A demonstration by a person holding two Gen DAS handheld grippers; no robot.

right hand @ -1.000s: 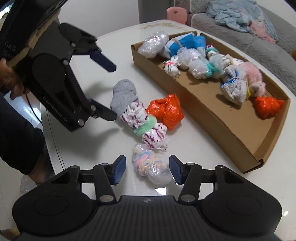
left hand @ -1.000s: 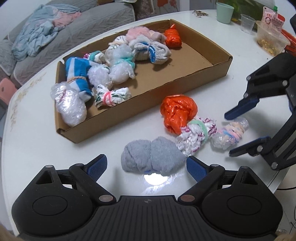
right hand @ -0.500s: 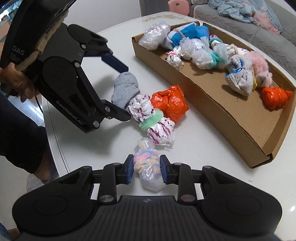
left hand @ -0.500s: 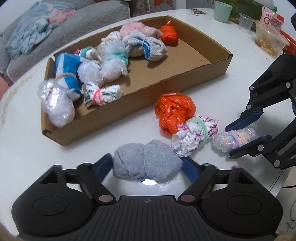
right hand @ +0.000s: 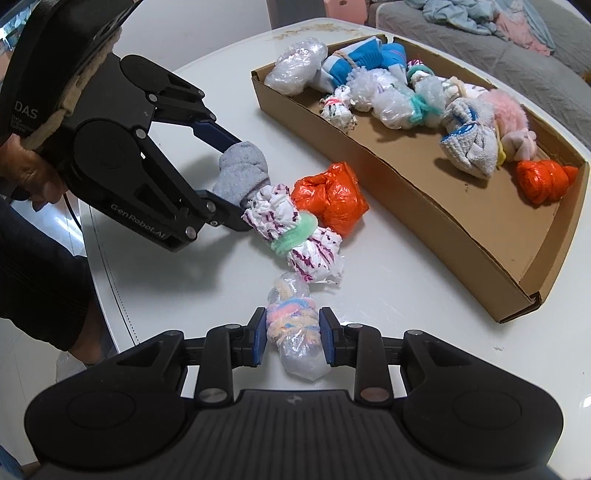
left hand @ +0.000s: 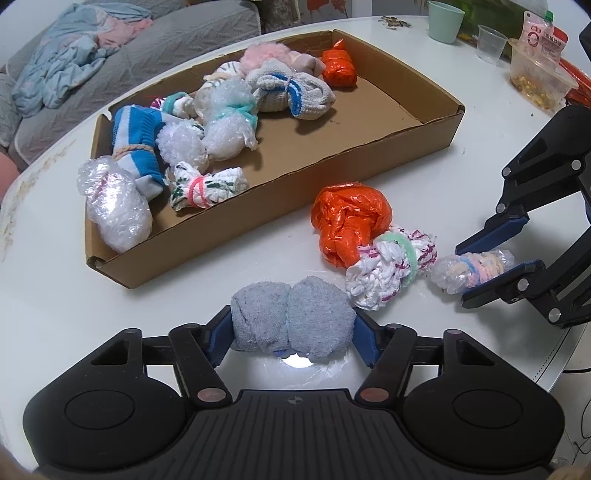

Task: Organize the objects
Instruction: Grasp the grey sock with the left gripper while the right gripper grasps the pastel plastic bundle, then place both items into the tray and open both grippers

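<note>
My left gripper (left hand: 291, 332) is shut on a grey sock bundle (left hand: 291, 321) on the white table; it also shows in the right wrist view (right hand: 242, 175). My right gripper (right hand: 292, 334) is shut on a clear plastic bundle tied with a pastel band (right hand: 293, 330), which the left wrist view shows too (left hand: 471, 269). Between them lie an orange plastic bundle (left hand: 349, 221) and a white-and-purple bundle with a green band (left hand: 391, 269), touching each other. A cardboard tray (left hand: 332, 177) holds several tied bundles.
A green cup (left hand: 445, 20), a clear cup (left hand: 491, 44) and a food container (left hand: 539, 83) stand at the table's far right. A grey sofa with clothes (left hand: 74, 66) is behind the table. The table edge runs close behind both grippers.
Both grippers moved forward and closed: the left onto the grey sock bundle, the right onto the pastel-banded plastic bundle. The bundles still rest on the table.
</note>
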